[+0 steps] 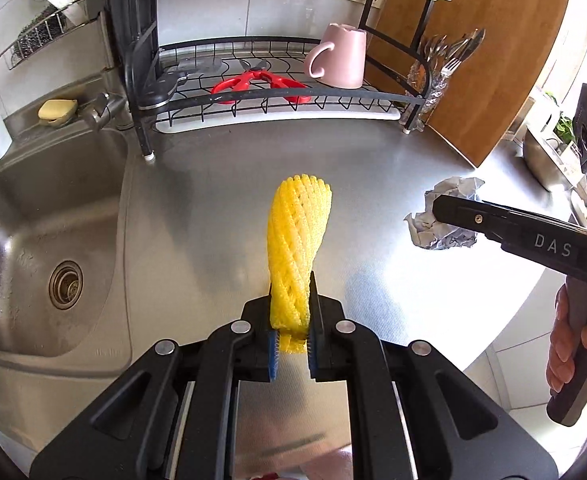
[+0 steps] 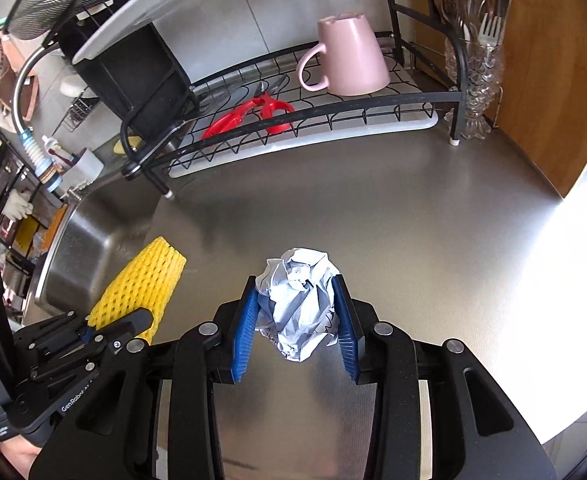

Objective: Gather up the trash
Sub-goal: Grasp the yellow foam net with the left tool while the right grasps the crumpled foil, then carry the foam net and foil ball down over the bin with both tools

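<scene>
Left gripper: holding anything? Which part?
Yes. The left gripper is shut on the yellow foam net, pinching its near end; the rest sticks out forward above the counter.

My left wrist camera sits just behind my left gripper (image 1: 292, 316), looking down and forward across the steel counter (image 1: 221, 184) toward the dish rack (image 1: 277, 100) at its back edge, with the sink (image 1: 45, 208) on its left. My right wrist camera rides close behind my right gripper (image 2: 298, 300), facing the same rack (image 2: 301, 120) from further right. Both views share the counter (image 2: 413, 208), the rack, the pink mug (image 1: 341, 56) (image 2: 351, 60), and each other's gripper.
</scene>
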